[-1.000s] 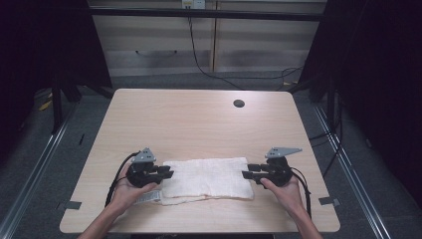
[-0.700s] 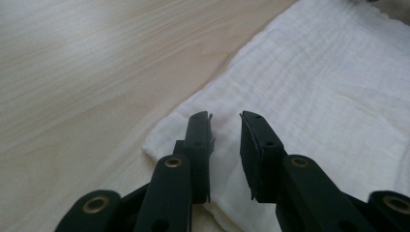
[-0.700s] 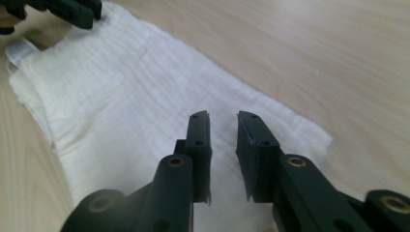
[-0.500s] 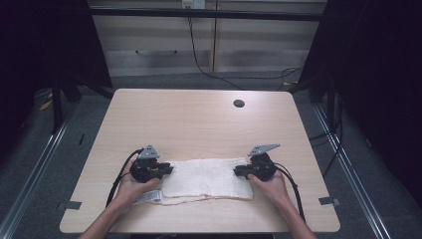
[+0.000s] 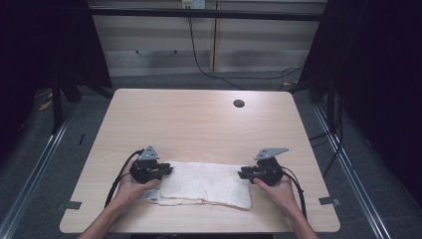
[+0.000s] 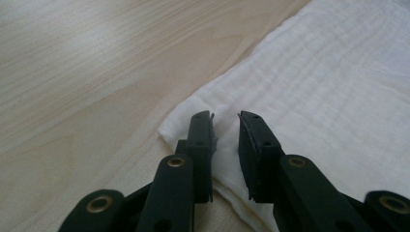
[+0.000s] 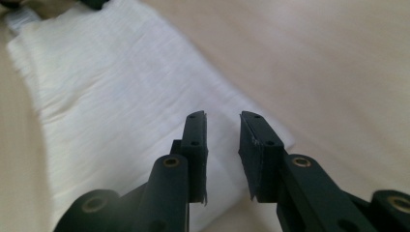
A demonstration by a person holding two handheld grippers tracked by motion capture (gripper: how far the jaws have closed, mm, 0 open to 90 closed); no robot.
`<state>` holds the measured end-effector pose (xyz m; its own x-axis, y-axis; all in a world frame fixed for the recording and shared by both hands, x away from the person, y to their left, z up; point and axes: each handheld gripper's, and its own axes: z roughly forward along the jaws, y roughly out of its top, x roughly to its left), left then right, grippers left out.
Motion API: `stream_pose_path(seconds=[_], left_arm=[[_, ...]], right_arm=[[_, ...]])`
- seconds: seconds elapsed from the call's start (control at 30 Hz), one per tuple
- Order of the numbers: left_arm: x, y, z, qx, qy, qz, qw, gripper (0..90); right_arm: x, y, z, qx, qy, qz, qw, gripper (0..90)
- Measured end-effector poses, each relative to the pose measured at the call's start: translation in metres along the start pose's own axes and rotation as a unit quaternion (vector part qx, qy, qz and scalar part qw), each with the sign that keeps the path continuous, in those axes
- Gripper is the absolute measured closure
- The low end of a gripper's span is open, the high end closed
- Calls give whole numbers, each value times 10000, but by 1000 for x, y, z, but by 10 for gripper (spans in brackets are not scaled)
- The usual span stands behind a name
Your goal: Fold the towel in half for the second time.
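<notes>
A folded white cloth (image 5: pixel 206 184) lies flat near the table's front edge. My left gripper (image 5: pixel 166 171) sits at the cloth's left end, open, its jaws just over the far left corner of the cloth (image 6: pixel 309 72). My right gripper (image 5: pixel 242 174) is at the cloth's right end, open, with its jaws above the far right corner of the cloth (image 7: pixel 111 92). Nothing is held between either pair of jaws (image 6: pixel 225 121) (image 7: pixel 223 121). A hand holds each gripper from below.
The light wooden table (image 5: pixel 199 124) has a dark round cable hole (image 5: pixel 239 103) at the back right. A small label (image 5: pixel 147 195) pokes out at the cloth's front left. Black frame posts and dark floor surround the table.
Both grippers have moved inward along the cloth's far edge, the right one most, from beyond the cloth's right end to its far right corner. The cloth has not moved.
</notes>
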<state>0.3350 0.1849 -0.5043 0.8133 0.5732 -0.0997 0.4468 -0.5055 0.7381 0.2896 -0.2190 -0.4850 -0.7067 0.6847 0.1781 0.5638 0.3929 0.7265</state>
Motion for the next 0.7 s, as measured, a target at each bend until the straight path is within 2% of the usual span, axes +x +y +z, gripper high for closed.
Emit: stream_pose_path(seconds=[0.07, 0.13, 0.17, 0.23, 0.37, 0.43, 0.53, 0.57, 0.6, 0.7], left_arm=[[0, 0, 0, 3, 4, 5, 10000, 752], [-1, 0, 0, -12, 20, 15, 10000, 752], [-1, 0, 0, -3, 38, 30, 10000, 752], [-1, 0, 0, -9, 30, 27, 10000, 752], [-1, 0, 0, -5, 33, 21, 10000, 752], [-1, 0, 0, -9, 40, 30, 10000, 751], [0, 0, 0, -5, -20, -23, 10000, 750], [1, 0, -1, 8, -49, -41, 10000, 740], [2, 0, 0, -2, -107, -110, 9999, 740], [8, 2, 0, -3, -147, -260, 9996, 695]], right_arm=[[-8, 5, -3, -125, -277, -95, 9995, 704], [-18, 8, 0, -214, -186, 41, 9996, 681], [-23, 9, 4, -131, -224, 72, 9996, 664], [-29, 11, 13, 7, -108, 137, 9998, 634], [-32, 9, 21, 116, -62, 128, 9998, 623], [-31, 7, 23, 266, -139, 104, 9995, 614], [-32, 6, 23, 263, -157, 109, 9995, 626], [-31, 6, 23, 248, -206, 79, 9994, 655], [-31, 6, 23, 248, -206, 79, 9994, 655], [-32, 6, 24, 232, -195, 61, 9995, 734]])
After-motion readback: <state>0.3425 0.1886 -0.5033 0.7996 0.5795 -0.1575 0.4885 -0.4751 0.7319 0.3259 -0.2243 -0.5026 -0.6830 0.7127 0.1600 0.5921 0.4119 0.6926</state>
